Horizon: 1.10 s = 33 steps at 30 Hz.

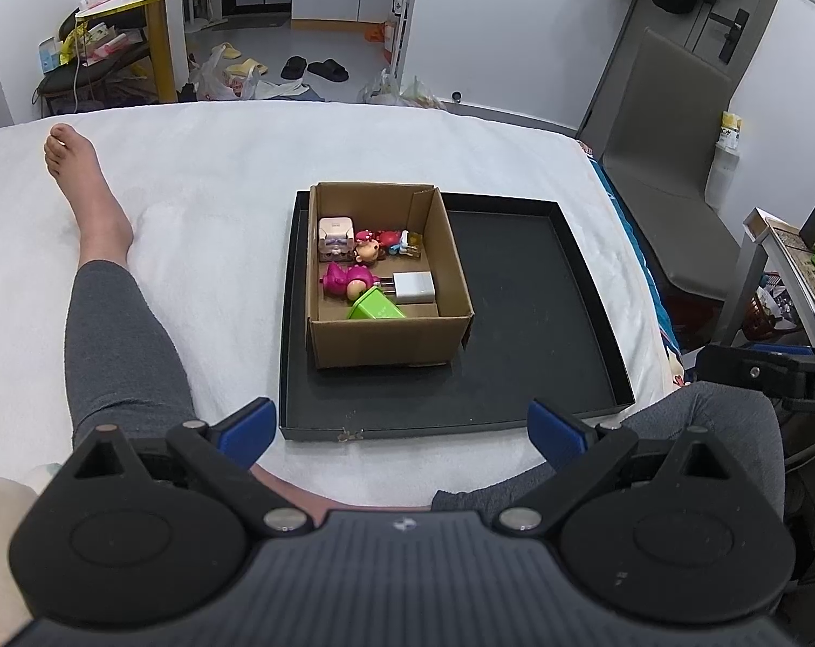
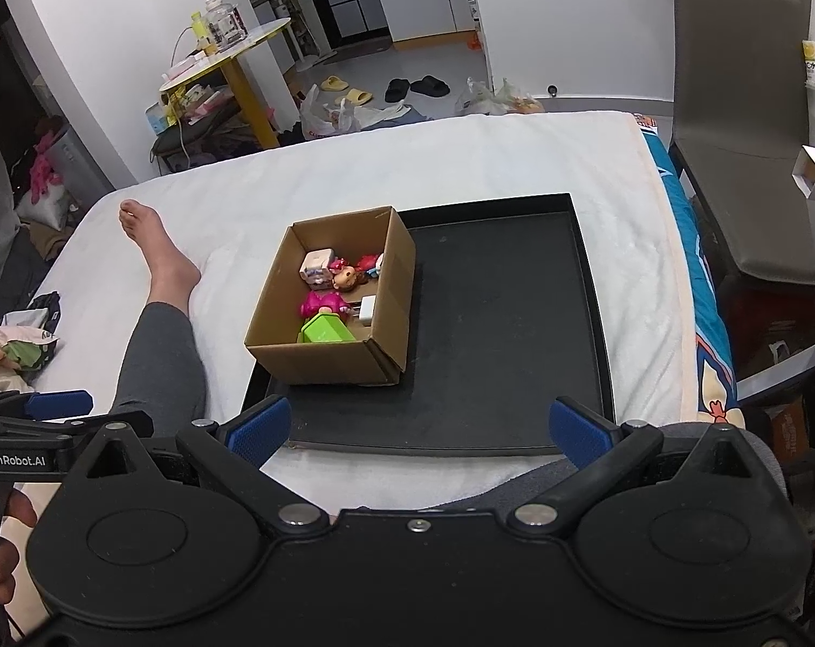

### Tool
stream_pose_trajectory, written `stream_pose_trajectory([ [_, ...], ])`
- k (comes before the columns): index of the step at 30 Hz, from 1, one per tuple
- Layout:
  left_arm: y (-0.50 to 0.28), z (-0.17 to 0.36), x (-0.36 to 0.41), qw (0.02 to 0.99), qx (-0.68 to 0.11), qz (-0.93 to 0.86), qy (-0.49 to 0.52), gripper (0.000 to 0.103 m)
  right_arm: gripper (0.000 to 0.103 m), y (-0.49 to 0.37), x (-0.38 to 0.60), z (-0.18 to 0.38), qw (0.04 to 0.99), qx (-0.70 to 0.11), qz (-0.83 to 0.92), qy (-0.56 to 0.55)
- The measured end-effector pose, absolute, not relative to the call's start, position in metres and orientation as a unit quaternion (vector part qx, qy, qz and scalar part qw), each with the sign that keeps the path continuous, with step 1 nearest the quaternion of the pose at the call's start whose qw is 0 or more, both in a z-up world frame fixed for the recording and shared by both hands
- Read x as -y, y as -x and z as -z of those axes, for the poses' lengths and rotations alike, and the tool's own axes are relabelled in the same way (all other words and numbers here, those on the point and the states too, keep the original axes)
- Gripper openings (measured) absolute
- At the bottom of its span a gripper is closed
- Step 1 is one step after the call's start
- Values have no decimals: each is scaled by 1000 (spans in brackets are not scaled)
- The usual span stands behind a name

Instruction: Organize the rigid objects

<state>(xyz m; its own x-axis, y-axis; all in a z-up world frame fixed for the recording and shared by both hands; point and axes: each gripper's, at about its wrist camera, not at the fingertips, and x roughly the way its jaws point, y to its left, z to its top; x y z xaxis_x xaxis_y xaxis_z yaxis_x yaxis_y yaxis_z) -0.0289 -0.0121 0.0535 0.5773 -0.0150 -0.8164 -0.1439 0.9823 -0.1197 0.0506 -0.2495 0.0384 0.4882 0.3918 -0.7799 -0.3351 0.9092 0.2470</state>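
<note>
One black tray [image 1: 515,291] lies flat on a white bed [image 1: 218,172], and one open cardboard box [image 1: 385,337] stands inside it, pushed against the tray's left wall and far corner. The right half of the tray floor is bare, and a bare strip runs in front of the box to the tray's near rim. White bedding lies open on the left of the tray and beyond it. On the right, the tray's rim sits near the edge of the bed, where a grey chair [image 1: 661,151] stands on the floor.

Inside the box are six small things: one green block [image 1: 375,310] leaning at the near wall, one white charger plug [image 1: 413,287] beside it, one pink doll [image 1: 340,280], one doll with a brown head [image 1: 368,250], one red toy [image 1: 390,239] at the back, and one white and pink case [image 1: 334,237] in the far left corner.

Two grippers are held low over the person's lap, both pointing at the tray from its near side. The left gripper [image 1: 402,428] is spread wide and holds nothing; its blue pads [image 1: 253,426] hang above the tray's near rim. The right gripper [image 2: 420,428] is likewise spread wide and holds nothing. One leg [image 1: 116,312] in grey leggings stretches across the bed left of the tray, with the bare foot [image 1: 75,162] well apart from it.
</note>
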Motion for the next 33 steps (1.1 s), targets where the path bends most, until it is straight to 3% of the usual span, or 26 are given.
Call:
stream_pose_trajectory([
  [33, 28, -52, 14, 883, -461, -36, 83, 99, 103, -53, 249, -33, 860, -467, -201, -34],
])
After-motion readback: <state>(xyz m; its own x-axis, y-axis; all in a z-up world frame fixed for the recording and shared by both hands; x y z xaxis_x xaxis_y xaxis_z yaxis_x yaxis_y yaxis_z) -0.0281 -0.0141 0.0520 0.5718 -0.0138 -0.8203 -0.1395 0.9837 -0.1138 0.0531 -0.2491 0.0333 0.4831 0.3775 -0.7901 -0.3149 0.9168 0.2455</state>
